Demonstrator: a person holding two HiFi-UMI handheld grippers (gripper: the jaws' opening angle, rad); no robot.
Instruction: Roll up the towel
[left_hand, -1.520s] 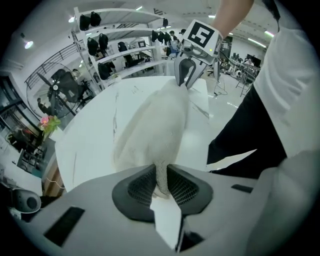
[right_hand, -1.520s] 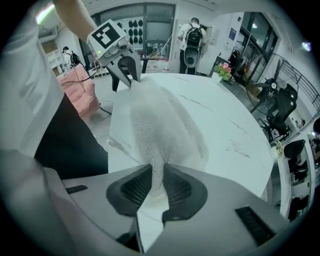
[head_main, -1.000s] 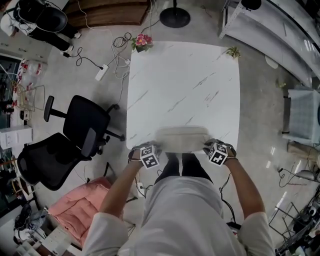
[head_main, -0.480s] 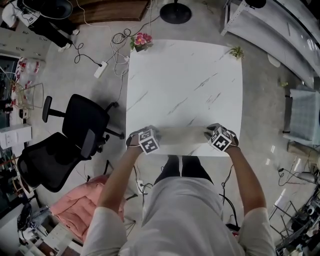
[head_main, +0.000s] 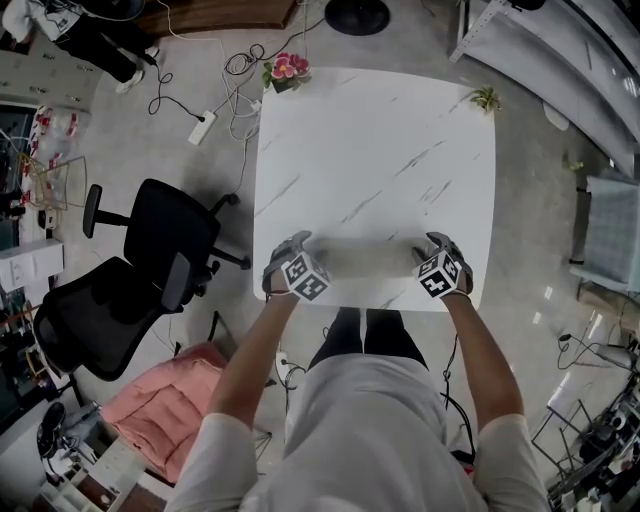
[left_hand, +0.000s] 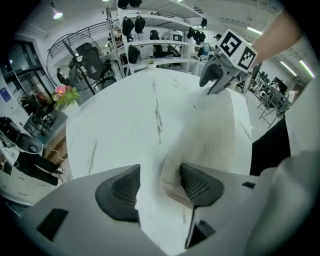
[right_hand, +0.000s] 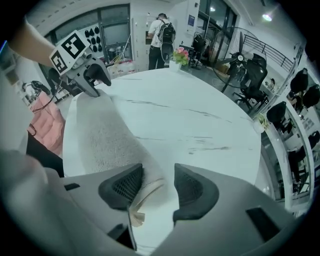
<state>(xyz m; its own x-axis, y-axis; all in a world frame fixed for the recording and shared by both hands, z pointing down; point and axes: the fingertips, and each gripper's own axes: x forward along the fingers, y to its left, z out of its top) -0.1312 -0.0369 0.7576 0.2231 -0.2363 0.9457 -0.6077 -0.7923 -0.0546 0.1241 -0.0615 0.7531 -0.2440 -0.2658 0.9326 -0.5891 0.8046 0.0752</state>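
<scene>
Head view: left gripper (head_main: 287, 251) and right gripper (head_main: 440, 246), downturned, opening astride towel (head_main: 365, 255).

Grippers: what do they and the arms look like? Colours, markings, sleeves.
The left gripper and right gripper have light grey moulded bodies and dark grey cross-hatched pads. Each carries a white cube with black square markers. No cables are visible. Pale sleeves leave the forearms bare. Both sets of jaws have just been opening, with a towel end between each.
</scene>
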